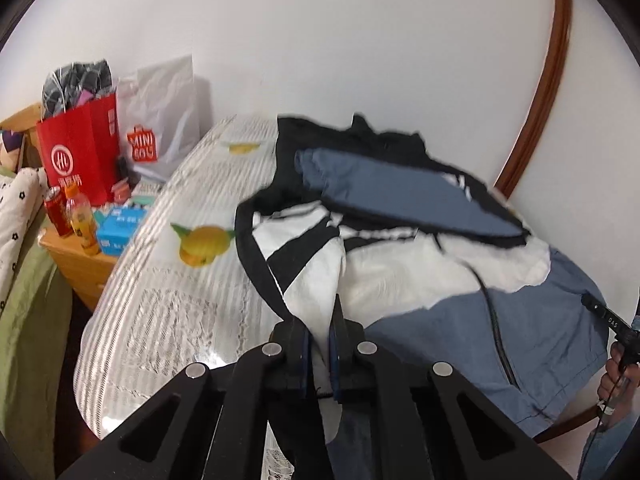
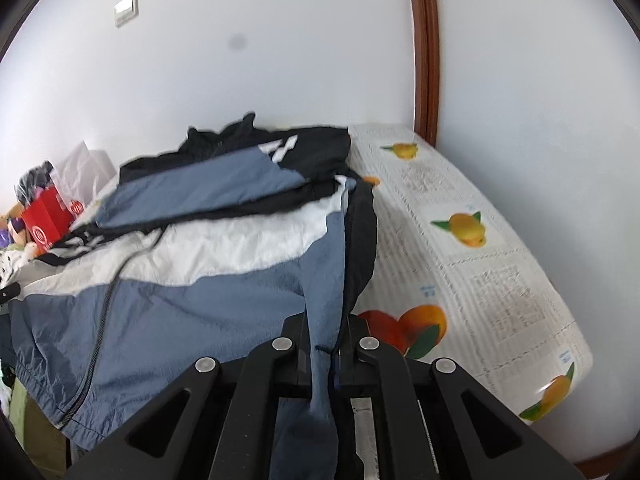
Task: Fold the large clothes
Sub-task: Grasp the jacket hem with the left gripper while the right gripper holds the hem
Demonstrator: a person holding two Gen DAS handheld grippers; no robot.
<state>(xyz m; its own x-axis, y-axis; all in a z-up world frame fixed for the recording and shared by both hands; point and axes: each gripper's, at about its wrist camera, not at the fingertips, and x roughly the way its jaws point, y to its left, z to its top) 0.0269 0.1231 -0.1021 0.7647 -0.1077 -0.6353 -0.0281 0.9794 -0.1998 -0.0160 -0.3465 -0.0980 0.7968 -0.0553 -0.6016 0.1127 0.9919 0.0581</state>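
Both views are motion-blurred. The jacket (image 1: pixel 460 280) lies half-folded on the table (image 1: pixel 168 312), its hem hanging over the near edge. Left gripper (image 1: pixel 319 344) and right gripper (image 2: pixel 323 344): fingers clenched on jacket cloth, the pinched part hidden between them.

Your left wrist camera sits low over the table's (image 1: pixel 160 320) near edge, looking along its fingers toward the white wall (image 1: pixel 320 40), with the jacket (image 1: pixel 500 328) filling the centre and right of frame at close range. Your right wrist camera looks the same way from the other side, the jacket (image 2: pixel 180 300) at centre and left. Both views share the jacket, the table (image 2: pixel 500 280), the wall (image 2: pixel 240 60) and the red bag (image 1: pixel 80 152) (image 2: pixel 46 220).
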